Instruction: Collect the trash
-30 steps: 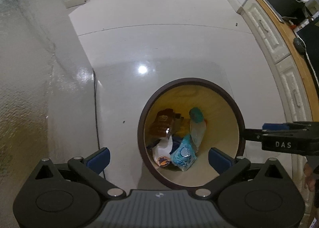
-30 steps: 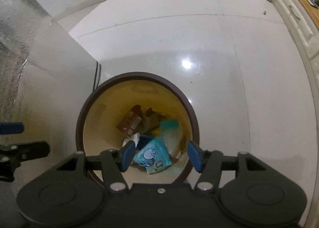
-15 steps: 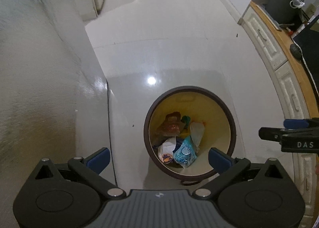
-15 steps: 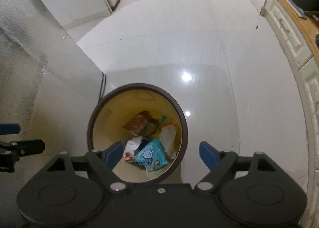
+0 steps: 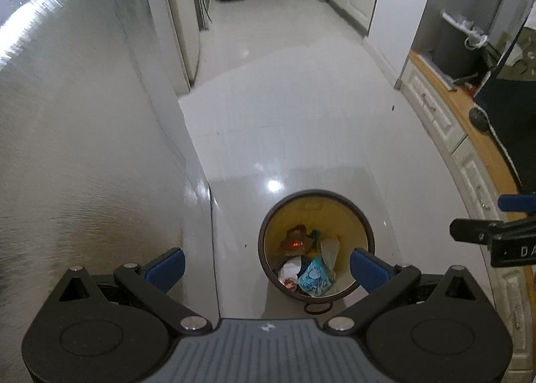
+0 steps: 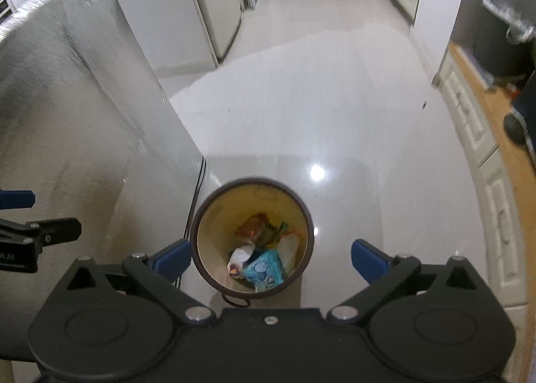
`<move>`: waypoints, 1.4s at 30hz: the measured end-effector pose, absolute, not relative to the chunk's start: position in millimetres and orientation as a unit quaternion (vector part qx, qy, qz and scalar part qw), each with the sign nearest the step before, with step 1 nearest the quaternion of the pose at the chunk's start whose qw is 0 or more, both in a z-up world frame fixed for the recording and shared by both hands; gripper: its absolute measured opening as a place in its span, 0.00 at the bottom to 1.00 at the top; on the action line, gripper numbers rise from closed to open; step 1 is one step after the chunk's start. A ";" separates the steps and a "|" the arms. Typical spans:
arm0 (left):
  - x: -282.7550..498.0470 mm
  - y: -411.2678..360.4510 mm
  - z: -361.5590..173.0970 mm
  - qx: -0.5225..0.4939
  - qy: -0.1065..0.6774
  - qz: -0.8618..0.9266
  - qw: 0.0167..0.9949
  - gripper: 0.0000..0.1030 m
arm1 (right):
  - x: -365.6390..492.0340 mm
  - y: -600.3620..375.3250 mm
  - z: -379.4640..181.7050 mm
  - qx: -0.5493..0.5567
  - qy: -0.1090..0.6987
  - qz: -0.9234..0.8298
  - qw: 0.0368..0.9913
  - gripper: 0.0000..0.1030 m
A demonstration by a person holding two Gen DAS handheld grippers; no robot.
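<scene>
Both grippers, left gripper (image 5: 266,264) and right gripper (image 6: 271,257), now higher above round brown yellow-lined bin (image 6: 201,235); right jaws just opened, empty, both spread. Crumpled wrappers (image 6: 263,269) inside; drop looks done.

White letters "DA" stand on the black right tongs (image 5: 509,250). The left tongs (image 6: 13,257) carry a cut-off, blurred white mark. Nothing else is readable.

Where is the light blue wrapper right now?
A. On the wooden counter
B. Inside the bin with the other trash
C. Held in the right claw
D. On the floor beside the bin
B: the light blue wrapper lies inside the bin among other trash, and the right claw stands open and empty above it.
</scene>
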State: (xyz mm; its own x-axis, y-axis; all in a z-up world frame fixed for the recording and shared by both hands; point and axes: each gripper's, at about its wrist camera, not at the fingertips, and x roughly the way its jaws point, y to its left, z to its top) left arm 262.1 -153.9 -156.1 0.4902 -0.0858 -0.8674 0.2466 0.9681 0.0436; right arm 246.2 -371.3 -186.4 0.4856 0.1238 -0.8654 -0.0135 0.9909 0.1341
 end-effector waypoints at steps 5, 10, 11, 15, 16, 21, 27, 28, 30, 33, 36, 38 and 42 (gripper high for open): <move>235.9 -150.4 -118.4 0.090 0.463 -0.092 0.877 1.00 | 223.9 -371.8 -143.5 0.053 0.480 0.030 0.875 1.00; 209.2 -140.6 -89.8 0.091 0.438 -0.092 0.890 1.00 | 196.8 -369.2 -105.8 0.045 0.456 0.017 0.889 1.00; 203.5 -137.0 -84.0 0.085 0.434 -0.092 0.892 1.00 | 191.9 -368.0 -100.4 0.041 0.452 0.014 0.891 1.00; 181.7 -123.9 -66.9 0.069 0.421 -0.093 0.900 1.00 | 164.9 -362.6 -74.4 0.034 0.430 0.016 0.902 1.00; 176.6 -121.0 -62.8 0.067 0.417 -0.092 0.902 1.00 | 158.2 -361.7 -69.3 0.034 0.424 0.019 0.905 1.00; 147.7 -107.2 -43.3 0.061 0.404 -0.080 0.909 1.00 | 124.9 -356.4 -46.6 0.037 0.401 0.029 0.915 1.00; 116.1 -102.5 -35.5 0.066 0.394 -0.074 0.914 1.00 | 92.6 -344.4 -34.3 0.037 0.387 0.025 0.921 1.00; 111.1 -100.9 -35.0 0.066 0.393 -0.073 0.914 1.00 | 87.1 -342.3 -33.6 0.038 0.383 0.024 0.923 1.00; 102.3 -100.0 -35.9 0.064 0.395 -0.072 0.914 1.00 | 77.3 -338.1 -32.5 0.037 0.380 0.019 0.924 1.00; 90.7 -97.3 -38.8 0.061 0.394 -0.071 0.914 1.00 | 62.7 -332.5 -31.9 0.039 0.373 0.016 0.927 1.00; 80.9 -94.0 -40.5 0.061 0.394 -0.063 0.915 1.00 | 46.9 -323.8 -33.2 0.025 0.365 0.016 0.930 1.00; 75.3 -90.7 -40.9 0.054 0.392 -0.058 0.917 1.00 | 38.3 -317.6 -35.6 0.015 0.360 0.017 0.933 1.00; 66.0 -84.8 -42.8 0.049 0.386 -0.051 0.920 1.00 | 26.0 -314.8 -39.2 0.012 0.353 0.009 0.935 1.00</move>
